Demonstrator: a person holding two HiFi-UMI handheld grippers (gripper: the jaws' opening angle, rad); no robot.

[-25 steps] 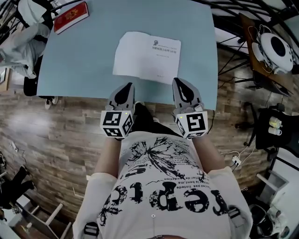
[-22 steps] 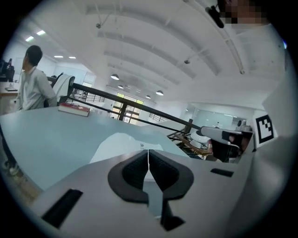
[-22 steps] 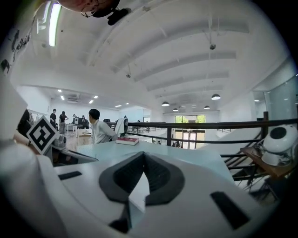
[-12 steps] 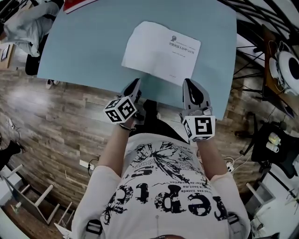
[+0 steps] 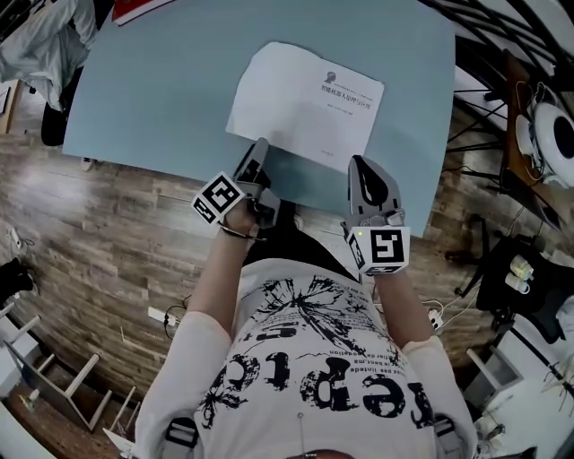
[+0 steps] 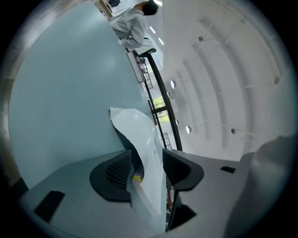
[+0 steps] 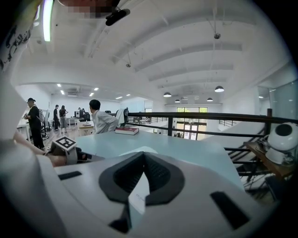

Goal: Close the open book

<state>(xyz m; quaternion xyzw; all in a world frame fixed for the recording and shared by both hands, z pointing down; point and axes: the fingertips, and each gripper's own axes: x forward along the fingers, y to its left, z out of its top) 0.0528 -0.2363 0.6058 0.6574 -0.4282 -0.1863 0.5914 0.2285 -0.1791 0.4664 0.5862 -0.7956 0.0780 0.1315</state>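
Note:
The open book point(image 5: 305, 94) lies with its white pages up on the light blue table point(image 5: 161, 81), near the front edge. My left gripper point(image 5: 260, 148) is rolled on its side at the book's near left corner. In the left gripper view its jaws point(image 6: 148, 162) are opening, and a lifted, curled page point(image 6: 139, 135) stands between the pads without being pressed. My right gripper point(image 5: 359, 166) hovers at the book's near right corner, shut point(image 7: 143, 157) with nothing held. The book point(image 7: 139, 150) shows as a low white hump just beyond its tips.
A red book point(image 5: 134, 9) lies at the table's far left corner. A person in white point(image 7: 102, 122) sits there. A black railing point(image 7: 200, 116) runs behind the table. A white device point(image 5: 556, 125) stands on the right. Wooden floor lies below the table's front edge.
My left gripper has rolled onto its side and moved forward and down to the book's near left corner. The right gripper has sunk slightly toward the table's front edge.

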